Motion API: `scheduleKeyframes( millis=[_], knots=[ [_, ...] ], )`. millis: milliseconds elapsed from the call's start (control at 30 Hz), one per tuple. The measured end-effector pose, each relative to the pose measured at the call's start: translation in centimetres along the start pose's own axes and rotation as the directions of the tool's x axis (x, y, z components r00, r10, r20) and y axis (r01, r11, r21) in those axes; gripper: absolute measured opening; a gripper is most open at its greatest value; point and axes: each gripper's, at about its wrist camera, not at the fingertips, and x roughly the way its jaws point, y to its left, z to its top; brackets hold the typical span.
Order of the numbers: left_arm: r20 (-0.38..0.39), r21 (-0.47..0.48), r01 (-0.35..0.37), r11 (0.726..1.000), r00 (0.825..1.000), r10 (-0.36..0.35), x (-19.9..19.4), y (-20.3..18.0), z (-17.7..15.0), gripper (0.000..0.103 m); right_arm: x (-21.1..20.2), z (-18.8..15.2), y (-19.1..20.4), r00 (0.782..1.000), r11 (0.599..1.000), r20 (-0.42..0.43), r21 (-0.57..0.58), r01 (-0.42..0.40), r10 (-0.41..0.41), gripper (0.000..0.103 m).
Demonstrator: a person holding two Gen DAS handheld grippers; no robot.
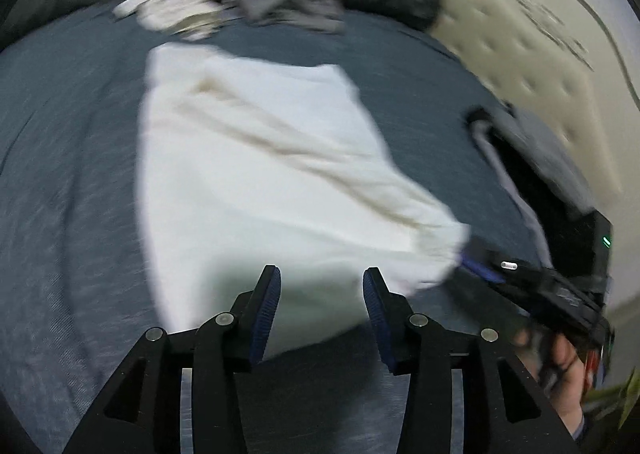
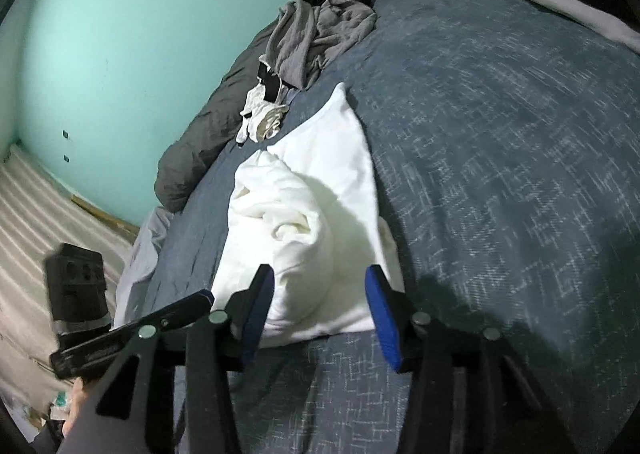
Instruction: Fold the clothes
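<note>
On the blue-grey bed the white garment lies partly folded, one half flat, the other bunched in a loose roll on top, so I judge the fold begun but not squared off. Beyond the white garment a crumpled grey garment and a small white piece wait unfolded. Both tools stand at the white garment's near edge, the left tool and right tool each about half open, gripping nothing. To the white garment's right the bed is bare; to its left the bed's edge runs close.
</note>
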Motion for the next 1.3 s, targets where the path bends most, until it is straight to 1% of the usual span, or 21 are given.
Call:
scheduleKeyframes(
  millis=[67, 133, 200, 333, 367, 400, 467, 500, 567, 633, 767, 933, 1100, 1167, 1267, 1300],
  knots=[
    [0.014, -0.039, -0.024, 0.999, 1.000, 0.025, -0.3, 1.9, -0.3, 0.047, 0.3, 0.1, 0.5, 1.000, 1.000, -0.003, -0.012, -0.005, 0.005, 0.050],
    [0.015, -0.061, -0.037, 0.997, 0.999, 0.038, -0.2, 3.0, -0.7, 0.047, 0.7, 0.3, 1.1, 1.000, 0.999, -0.006, -0.045, 0.010, -0.010, 0.052],
    [0.009, -0.063, -0.043, 0.997, 0.999, 0.044, 0.1, 3.5, -1.0, 0.047, 1.3, 0.3, 1.7, 0.999, 0.996, -0.016, -0.081, 0.042, -0.043, 0.052],
    [0.001, -0.037, -0.052, 0.998, 0.999, 0.052, 0.8, 3.2, -1.4, 0.047, 3.0, -0.2, 2.1, 0.993, 0.986, -0.051, -0.136, 0.097, -0.104, 0.052],
    [0.000, -0.032, -0.052, 0.998, 0.999, 0.052, 0.9, 3.2, -1.6, 0.047, 3.4, -0.4, 2.1, 0.990, 0.981, -0.056, -0.154, 0.117, -0.127, 0.049],
    [-0.002, -0.027, -0.051, 0.998, 0.999, 0.051, 0.9, 3.2, -1.7, 0.047, 3.7, -0.4, 2.1, 0.988, 0.977, -0.057, -0.168, 0.134, -0.146, 0.033],
    [-0.004, -0.021, -0.047, 0.999, 0.999, 0.047, 0.9, 3.2, -1.8, 0.047, 3.8, -0.4, 1.5, 0.984, 0.974, -0.054, -0.160, 0.160, -0.170, 0.015],
    [-0.006, -0.017, -0.045, 0.999, 0.999, 0.045, 0.9, 3.1, -1.9, 0.046, 3.8, -0.3, 1.1, 0.984, 0.977, -0.050, -0.140, 0.163, -0.171, 0.008],
    [-0.011, -0.008, -0.047, 0.999, 0.999, 0.047, 1.1, 3.0, -2.2, 0.046, 3.1, -0.2, 0.1, 0.986, 0.984, -0.039, -0.086, 0.157, -0.161, 0.005],
    [-0.016, 0.003, -0.051, 0.999, 0.999, 0.051, 1.1, 2.9, -2.4, 0.046, 2.3, -0.2, -0.7, 0.988, 0.988, -0.026, -0.033, 0.150, -0.151, 0.004],
    [-0.019, -0.001, -0.048, 0.999, 0.999, 0.048, 1.3, 3.0, -2.7, 0.046, 2.4, -0.4, -2.2, 0.983, 0.983, -0.041, 0.033, 0.182, -0.181, 0.004],
    [-0.020, -0.019, -0.054, 0.998, 0.998, 0.054, 1.3, 2.9, -2.6, 0.046, 2.2, -0.3, -1.4, 0.977, 0.978, -0.029, 0.000, 0.209, -0.209, 0.004],
    [-0.014, -0.021, -0.069, 0.997, 0.998, 0.069, 1.3, 2.7, -2.5, 0.046, 1.8, -0.1, -1.6, 0.981, 0.981, -0.036, 0.030, 0.190, -0.189, 0.006],
    [-0.010, -0.020, -0.068, 0.997, 0.998, 0.068, 1.2, 2.7, -2.5, 0.046, 1.1, 0.2, -1.1, 0.981, 0.981, -0.014, 0.017, 0.194, -0.194, 0.007],
    [0.002, -0.033, -0.054, 0.998, 0.999, 0.055, 1.1, 3.0, -2.7, 0.046, 0.2, 0.5, -0.1, 0.974, 0.974, 0.025, -0.028, 0.226, -0.225, 0.009],
    [0.005, -0.037, -0.050, 0.998, 0.999, 0.050, 1.1, 3.1, -2.7, 0.046, 0.0, 0.6, 0.1, 0.974, 0.974, 0.037, -0.035, 0.224, -0.223, 0.009]
  ],
)
